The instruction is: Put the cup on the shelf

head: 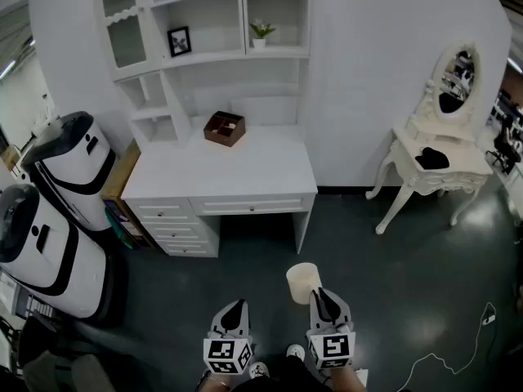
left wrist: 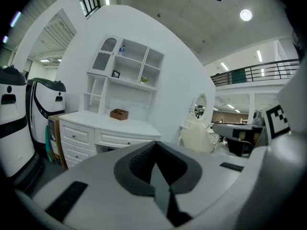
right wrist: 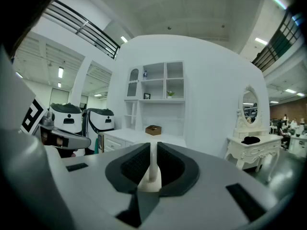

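Left gripper (head: 234,310): nearest, at the bottom left; a smooth grey shell with ribbed black pads, the jaws pressed together with nothing between them.
Right gripper (head: 322,299): beside it to the right, of the same build; its ribbed pads (right wrist: 132,166) are clamped on a thin cream wall.
Cup (head: 302,282): a plain, matte, cream cylinder, held by its wall at the right gripper's tip; it juts out to the far left of the jaws and hangs above the floor, well short of the desk.
Floor (head: 392,276): dark grey and smooth, with soft glare patches.
Desk (head: 270,170): white, with a flat top, a stack of drawers on the left and one long drawer across the knee gap.
Wooden box (head: 225,128): brown, square, open-topped with dividers; it sits on the far part of the desktop.
Shelf unit (head: 237,54): white, boxy open compartments that rise from the back of the desk; a small black picture frame (head: 179,41) and a little potted plant (head: 261,31) stand in them.
Dressing table (head: 431,174): far right, white, with curved carved legs and an oval mirror.
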Available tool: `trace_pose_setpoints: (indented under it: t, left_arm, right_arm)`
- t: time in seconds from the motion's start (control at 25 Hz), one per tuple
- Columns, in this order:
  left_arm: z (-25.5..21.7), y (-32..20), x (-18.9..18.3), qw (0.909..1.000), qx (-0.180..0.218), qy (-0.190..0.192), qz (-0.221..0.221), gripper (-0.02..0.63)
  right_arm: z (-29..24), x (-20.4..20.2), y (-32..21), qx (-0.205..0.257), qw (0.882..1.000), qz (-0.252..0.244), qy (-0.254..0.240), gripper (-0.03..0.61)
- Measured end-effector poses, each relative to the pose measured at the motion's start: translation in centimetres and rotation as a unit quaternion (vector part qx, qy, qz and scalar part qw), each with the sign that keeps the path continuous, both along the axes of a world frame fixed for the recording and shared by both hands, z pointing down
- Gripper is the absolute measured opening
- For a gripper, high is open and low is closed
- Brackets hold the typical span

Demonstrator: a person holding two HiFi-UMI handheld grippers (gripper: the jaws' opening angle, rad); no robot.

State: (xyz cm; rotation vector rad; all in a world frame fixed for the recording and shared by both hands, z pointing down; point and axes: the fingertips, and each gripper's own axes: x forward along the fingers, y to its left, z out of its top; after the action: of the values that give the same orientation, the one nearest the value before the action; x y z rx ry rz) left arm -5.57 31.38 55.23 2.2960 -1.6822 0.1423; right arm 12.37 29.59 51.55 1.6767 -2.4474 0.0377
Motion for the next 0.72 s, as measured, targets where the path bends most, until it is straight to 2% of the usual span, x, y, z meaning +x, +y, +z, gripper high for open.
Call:
trace_pose_setpoints:
  t: [0.2, 0.48, 0.68, 0.72]
  left_arm:
    - [0.0, 2.1, -3.2, 0.9999, -0.001, 0.002, -0.012, 0.002]
    - [-1.7, 2.7, -2.0, 0.9996, 0.024, 0.012, -0.003, 0.002]
    - [-2.2, 2.8, -1.4, 0.9987, 0.037, 0.035, 0.007, 0.007]
    - [-2.1, 2.8, -1.2, 0.9985, 0.037, 0.038, 0.013, 0.05]
  right_arm:
    - [-0.9, -2.3, 2.4, 0.006, 1.0, 0.007, -0.022, 0.055]
    - [-2.3, -2.5, 3.1, 0.02, 0.999, -0.012, -0.032, 0.057]
    - [-3.3, -2.5, 3.2, 0.041, 0.999, -0.019, -0.014, 0.058]
    - [-3.4, -2.4, 3.3, 0.042, 0.999, -0.019, -0.013, 0.058]
